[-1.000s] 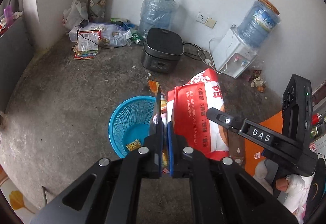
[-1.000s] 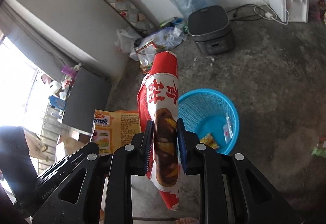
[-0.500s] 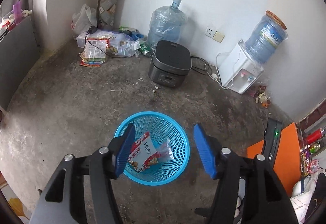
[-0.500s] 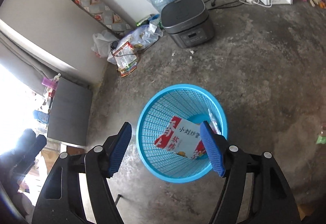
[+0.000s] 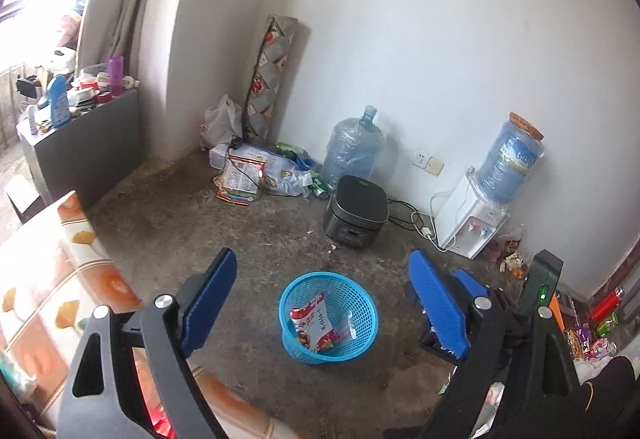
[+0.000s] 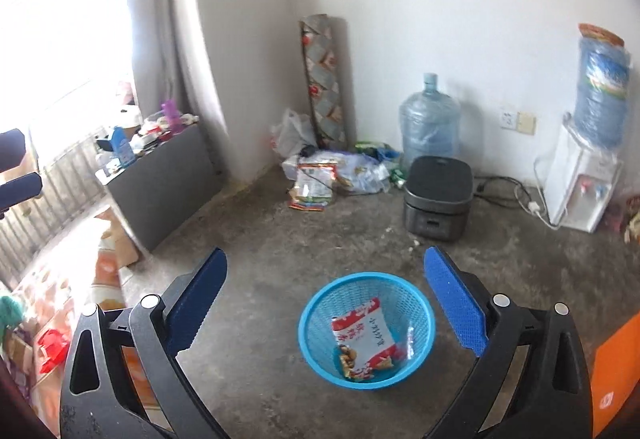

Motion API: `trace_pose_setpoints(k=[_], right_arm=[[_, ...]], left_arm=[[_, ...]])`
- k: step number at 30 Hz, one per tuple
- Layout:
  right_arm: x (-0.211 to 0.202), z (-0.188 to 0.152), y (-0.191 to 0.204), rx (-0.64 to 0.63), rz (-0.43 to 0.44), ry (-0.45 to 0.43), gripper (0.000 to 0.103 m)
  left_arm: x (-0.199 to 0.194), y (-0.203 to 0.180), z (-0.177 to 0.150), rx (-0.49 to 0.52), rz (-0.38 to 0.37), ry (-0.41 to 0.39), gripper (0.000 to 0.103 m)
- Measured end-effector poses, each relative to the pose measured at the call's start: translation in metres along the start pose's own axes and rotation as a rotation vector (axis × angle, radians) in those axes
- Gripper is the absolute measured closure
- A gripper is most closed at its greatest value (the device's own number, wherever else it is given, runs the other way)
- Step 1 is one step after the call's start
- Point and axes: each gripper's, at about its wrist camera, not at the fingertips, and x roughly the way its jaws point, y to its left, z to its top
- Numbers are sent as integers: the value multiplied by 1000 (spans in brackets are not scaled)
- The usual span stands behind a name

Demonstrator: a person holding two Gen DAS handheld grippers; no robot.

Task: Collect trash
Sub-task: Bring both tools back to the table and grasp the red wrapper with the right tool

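Observation:
A blue mesh basket (image 5: 362,295) stands on the concrete floor; it also shows in the right wrist view (image 6: 420,303). A red-and-white snack bag (image 5: 314,327) lies inside it with a small clear wrapper (image 5: 347,329); the bag shows in the right wrist view too (image 6: 362,333). My left gripper (image 5: 322,299) is open and empty, raised well above the basket. My right gripper (image 6: 326,303) is open and empty, also high above the basket; part of it shows at the right of the left wrist view (image 5: 540,303).
A black rice cooker (image 5: 356,211) stands behind the basket, next to a water jug (image 5: 352,151) and a white dispenser (image 5: 468,223). Wrappers and bags (image 5: 256,171) lie in the far corner. A patterned mat (image 5: 48,279) lies left. A dark cabinet (image 6: 160,183) stands left.
Both grippers opened and dropped their snack bags into the basket, then rose and pulled back, so the basket now looks smaller and farther.

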Motion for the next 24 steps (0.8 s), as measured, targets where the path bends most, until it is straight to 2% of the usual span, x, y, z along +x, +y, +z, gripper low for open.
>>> trace_pose_setpoints(k=[4, 7, 10, 13, 17, 24], right_arm=[[-18, 3, 32, -3, 181, 42, 8], [-14, -1, 59, 4, 317, 133, 8], [-6, -9, 95, -22, 415, 217, 8], [-2, -19, 130, -57, 479, 289, 9], [2, -28, 170, -107, 525, 350, 9], [25, -48, 220, -194, 546, 466, 24]], left_arm=[[-69, 35, -21, -46, 74, -50, 13], [-115, 69, -48, -96, 150, -73, 12], [-146, 98, -76, -152, 226, -62, 11], [-167, 123, -105, -223, 277, -34, 11], [-182, 144, -131, -317, 293, -15, 11], [-189, 159, -143, -305, 338, 6, 11]])
